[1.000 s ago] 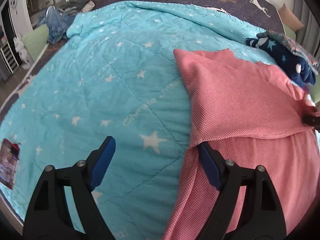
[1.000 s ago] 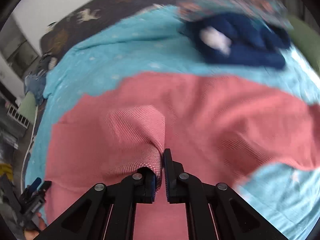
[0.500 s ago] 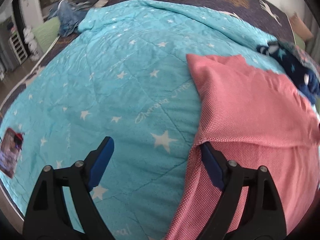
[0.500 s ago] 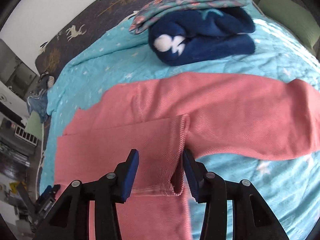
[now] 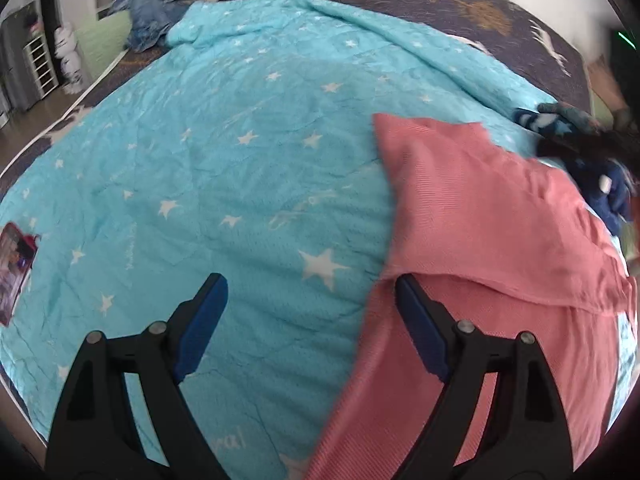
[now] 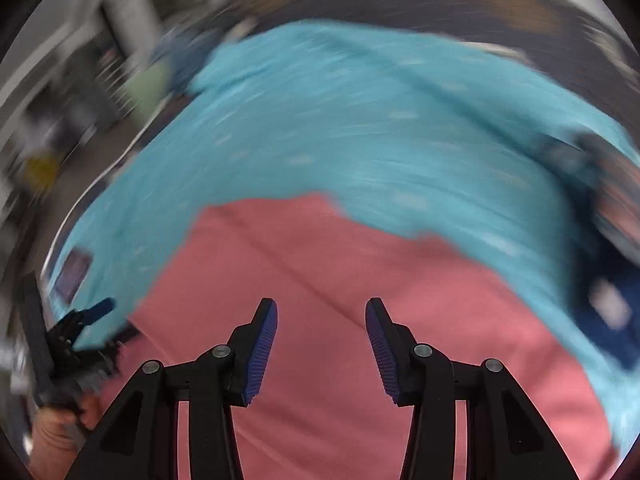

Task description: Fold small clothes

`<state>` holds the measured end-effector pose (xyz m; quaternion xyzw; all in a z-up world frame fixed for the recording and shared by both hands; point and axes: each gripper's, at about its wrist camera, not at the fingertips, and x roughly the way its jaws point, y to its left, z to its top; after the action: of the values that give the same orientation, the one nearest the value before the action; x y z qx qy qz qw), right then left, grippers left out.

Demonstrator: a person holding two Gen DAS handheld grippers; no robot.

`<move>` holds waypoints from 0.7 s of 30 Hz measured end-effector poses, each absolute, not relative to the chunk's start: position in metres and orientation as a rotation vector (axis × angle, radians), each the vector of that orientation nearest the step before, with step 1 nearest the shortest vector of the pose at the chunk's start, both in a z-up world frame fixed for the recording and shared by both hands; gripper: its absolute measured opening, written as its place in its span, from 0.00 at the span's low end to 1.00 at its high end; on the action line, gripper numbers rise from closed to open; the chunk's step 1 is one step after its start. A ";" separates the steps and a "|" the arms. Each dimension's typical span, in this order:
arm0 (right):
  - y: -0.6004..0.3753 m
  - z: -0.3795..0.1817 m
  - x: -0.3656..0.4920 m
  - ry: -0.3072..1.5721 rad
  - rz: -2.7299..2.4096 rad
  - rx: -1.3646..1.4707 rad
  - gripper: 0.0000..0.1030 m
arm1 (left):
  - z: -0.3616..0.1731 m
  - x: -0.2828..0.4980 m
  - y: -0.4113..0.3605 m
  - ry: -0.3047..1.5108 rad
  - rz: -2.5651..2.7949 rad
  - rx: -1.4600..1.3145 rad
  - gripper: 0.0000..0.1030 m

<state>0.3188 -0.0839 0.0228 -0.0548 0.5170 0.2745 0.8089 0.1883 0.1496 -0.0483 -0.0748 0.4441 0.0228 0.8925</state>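
While the right tongs (image 6: 321,344), jaws just opened and empty, hang over the pink top (image 5: 500,280), the left tongs (image 5: 308,320) stand wide, straddling its edge on the quilt (image 5: 200,180). Soft, light knit, I'd say; pinch a hem or corner.

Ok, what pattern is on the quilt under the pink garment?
Turquoise quilt with white stars, clearest in the left wrist view.
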 end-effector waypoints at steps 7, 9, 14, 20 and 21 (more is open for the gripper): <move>0.026 -0.018 0.369 1.177 0.692 -0.290 0.76 | -0.051 0.203 0.132 0.920 0.064 -0.004 0.84; 0.043 -0.031 0.372 1.210 0.706 -0.303 0.21 | -0.058 0.209 0.145 0.935 0.104 -0.029 0.85; 0.055 -0.022 0.377 1.156 0.694 -0.176 0.03 | -0.065 0.208 0.171 0.949 0.076 -0.173 0.86; 0.057 -0.014 0.381 1.162 0.699 -0.079 0.05 | -0.057 0.195 0.165 0.925 0.100 -0.092 0.86; 0.045 -0.008 0.372 1.158 0.703 -0.086 0.06 | -0.056 0.193 0.167 0.926 0.092 -0.102 0.86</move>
<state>0.3725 0.0448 -0.0082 -0.0399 0.5357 0.3252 0.7782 0.1926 0.1673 -0.0560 -0.0492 0.4462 0.0444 0.8925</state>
